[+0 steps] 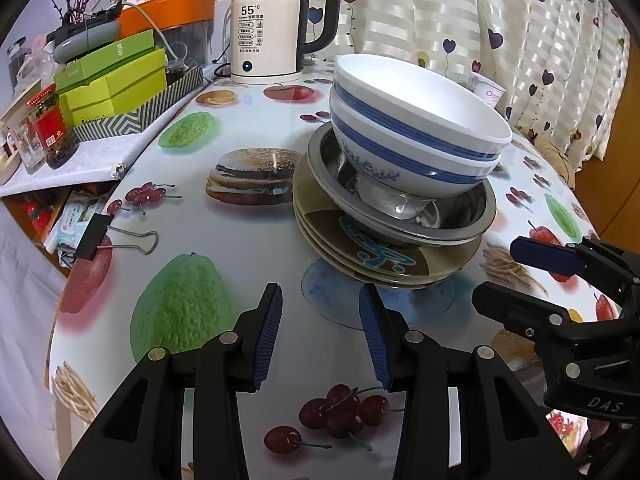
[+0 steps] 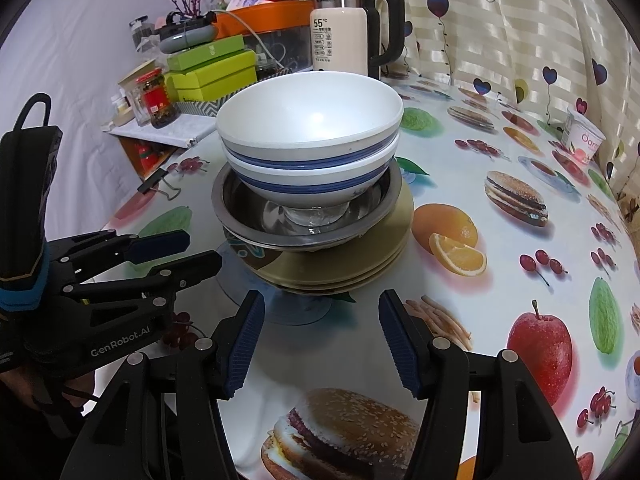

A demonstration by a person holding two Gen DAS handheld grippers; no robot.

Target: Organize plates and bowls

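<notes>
One stack stands mid-table. Two white bowls with blue bands [image 1: 416, 128] [image 2: 308, 152] nest in steel dishes [image 1: 460, 220] [image 2: 244, 216], which rest on several olive-brown plates [image 1: 360, 252] [image 2: 360, 264]. My left gripper [image 1: 320, 332] is open and empty, low over the table just in front of the stack. My right gripper [image 2: 320, 340] is open and empty, also just short of the stack. Each gripper shows in the other's view: the right one [image 1: 520, 276] at the stack's right, the left one [image 2: 192, 248] at its left.
A cream electric kettle [image 1: 268, 28] [image 2: 340, 40] stands at the back. Green boxes [image 1: 112, 76] [image 2: 212, 68] and jars [image 1: 50, 128] crowd a side shelf on the left. A binder clip [image 1: 96, 236] grips the fruit-print tablecloth edge. A yogurt cup [image 2: 584, 136] stands by the curtain.
</notes>
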